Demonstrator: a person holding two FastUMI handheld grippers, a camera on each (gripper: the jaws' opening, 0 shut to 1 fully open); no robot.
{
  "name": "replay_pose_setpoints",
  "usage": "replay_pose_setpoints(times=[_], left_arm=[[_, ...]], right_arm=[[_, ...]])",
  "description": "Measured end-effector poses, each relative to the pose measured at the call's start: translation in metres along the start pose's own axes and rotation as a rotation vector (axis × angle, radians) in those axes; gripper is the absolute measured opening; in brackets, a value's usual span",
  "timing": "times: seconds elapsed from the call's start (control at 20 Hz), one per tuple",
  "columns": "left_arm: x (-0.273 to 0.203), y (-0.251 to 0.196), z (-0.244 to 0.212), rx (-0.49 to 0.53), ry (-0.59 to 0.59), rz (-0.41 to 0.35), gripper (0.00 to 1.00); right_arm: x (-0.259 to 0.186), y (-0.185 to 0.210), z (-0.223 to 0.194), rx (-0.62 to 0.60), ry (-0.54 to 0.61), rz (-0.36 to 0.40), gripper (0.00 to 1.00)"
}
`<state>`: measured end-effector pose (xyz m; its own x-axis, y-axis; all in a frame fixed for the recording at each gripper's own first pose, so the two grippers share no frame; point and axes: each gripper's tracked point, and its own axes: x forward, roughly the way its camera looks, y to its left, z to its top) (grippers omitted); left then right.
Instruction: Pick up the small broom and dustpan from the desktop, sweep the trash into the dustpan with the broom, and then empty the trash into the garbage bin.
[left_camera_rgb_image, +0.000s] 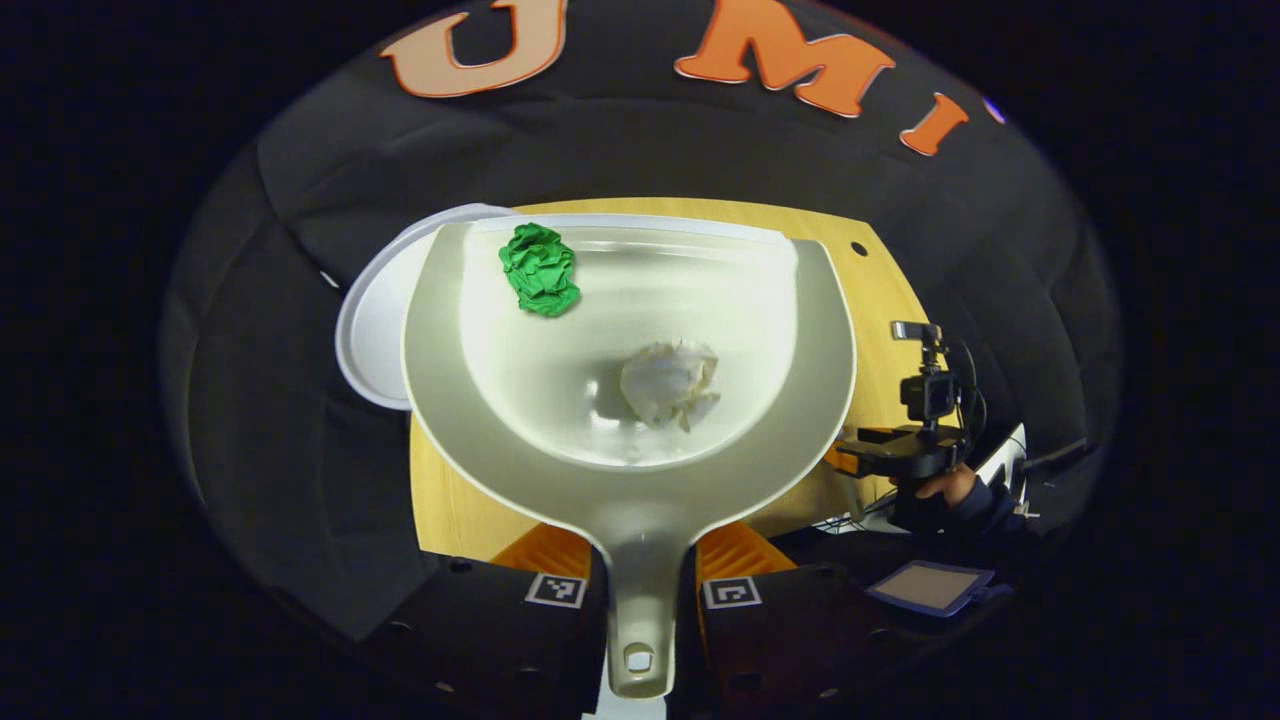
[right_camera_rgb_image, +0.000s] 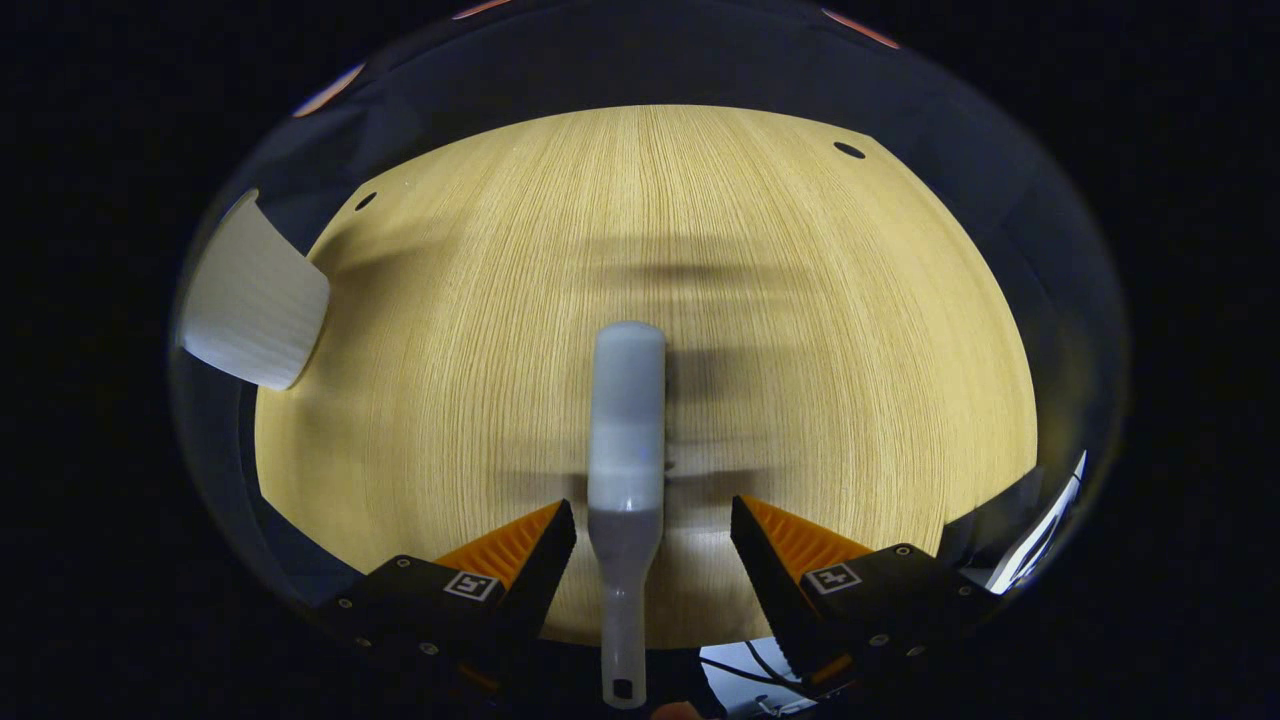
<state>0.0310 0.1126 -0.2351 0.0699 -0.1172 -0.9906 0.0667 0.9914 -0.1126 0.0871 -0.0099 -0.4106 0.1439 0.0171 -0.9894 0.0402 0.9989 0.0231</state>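
Dustpan of pale grey plastic (left_camera_rgb_image: 630, 400) is riding in our left gripper (left_camera_rgb_image: 640, 585), both fingers pinching its handle; it is hanging over the wooden desktop (left_camera_rgb_image: 880, 300) and white round bin (left_camera_rgb_image: 375, 320), carrying a crumpled green paper ball (left_camera_rgb_image: 540, 270) and a white one (left_camera_rgb_image: 668, 383). Our right gripper (right_camera_rgb_image: 650, 550) is spreading apart around the white small broom (right_camera_rgb_image: 627, 420), not touching it.
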Motion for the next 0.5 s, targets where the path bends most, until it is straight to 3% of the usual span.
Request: replay_pose_setpoints(times=[0.2,0.5], left_arm=[[-0.002,0.081,0.004,-0.091,0.006,0.087,0.28],[-0.013,0.185,0.018,-0.035,0.025,0.294,0.28]], right_arm=[[-0.003,-0.003,0.004,0.006,-0.012,-0.008,0.95],[-0.002,-0.004,0.006,0.021,-0.010,-0.008,0.95]])
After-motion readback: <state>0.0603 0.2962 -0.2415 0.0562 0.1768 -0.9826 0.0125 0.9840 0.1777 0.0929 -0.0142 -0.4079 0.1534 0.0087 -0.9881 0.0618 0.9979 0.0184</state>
